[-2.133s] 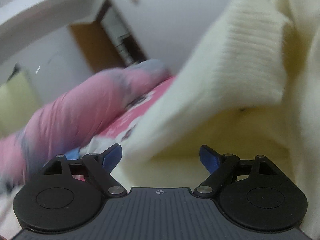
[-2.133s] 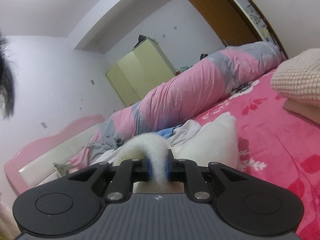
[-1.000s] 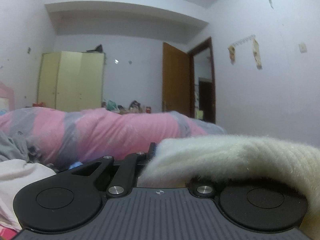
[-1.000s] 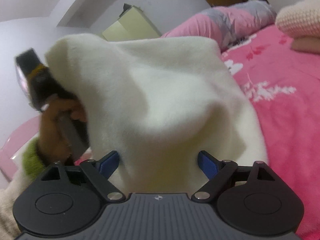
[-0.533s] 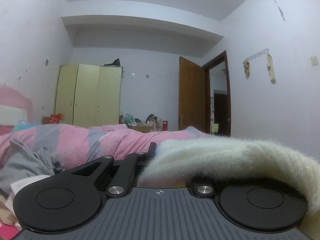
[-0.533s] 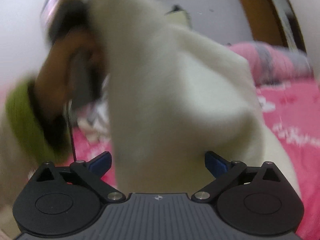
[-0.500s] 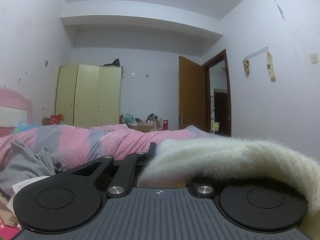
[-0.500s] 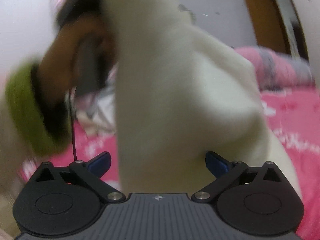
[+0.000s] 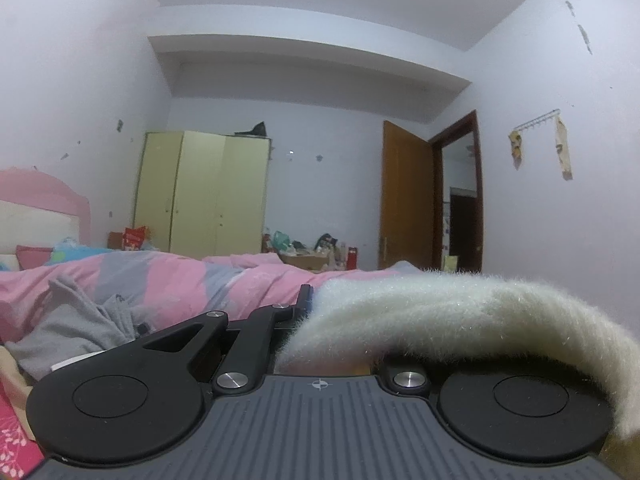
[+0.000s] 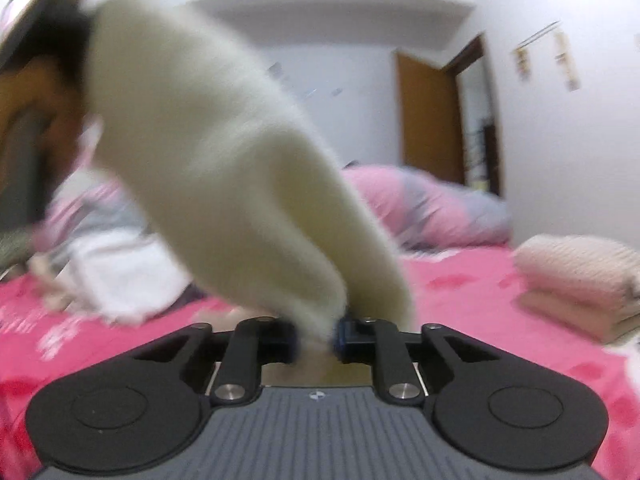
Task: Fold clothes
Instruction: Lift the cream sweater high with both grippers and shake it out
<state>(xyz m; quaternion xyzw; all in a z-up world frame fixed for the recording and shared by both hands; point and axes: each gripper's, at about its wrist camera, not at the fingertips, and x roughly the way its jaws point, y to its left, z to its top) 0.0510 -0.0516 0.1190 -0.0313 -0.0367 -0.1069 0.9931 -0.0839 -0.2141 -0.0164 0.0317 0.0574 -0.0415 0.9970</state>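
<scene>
Right gripper [image 10: 316, 334] is now clamping down on the cream fleece garment [image 10: 224, 184], blue pads pinching a bunched edge at bottom centre of the right wrist view; half a second ago the jaws were standing wide apart with the fabric just hanging between them. From the pinch the garment is stretching up and left toward the upper left corner, where a blurred hand [image 10: 36, 92] is holding the other gripper; the whole view is motion-blurred. Left gripper [image 9: 310, 312] is still gripping the same fleece [image 9: 460, 312], which is draping rightward over its right finger and hiding that side, so only the left finger [image 9: 304, 300] is showing; the grip is unchanged from the frames a second and half a second back. The left wrist view is sitting a bit higher than before: more ceiling in the upper frame, more of the pink headboard [image 9: 44, 196] at left, the grey clothing [image 9: 76, 328] on the pink-grey duvet [image 9: 192, 280] now in plain sight at lower left. The yellow wardrobe [image 9: 204, 192] is sitting centre-left, the brown door [image 9: 408, 196] centre-right. In the right wrist view the pink floral bedsheet [image 10: 480, 300] is running across the middle, a folded beige knit stack [image 10: 580, 280] is lying on it at the right edge, well apart from the fleece, with the duvet roll [image 10: 432, 204] behind.
</scene>
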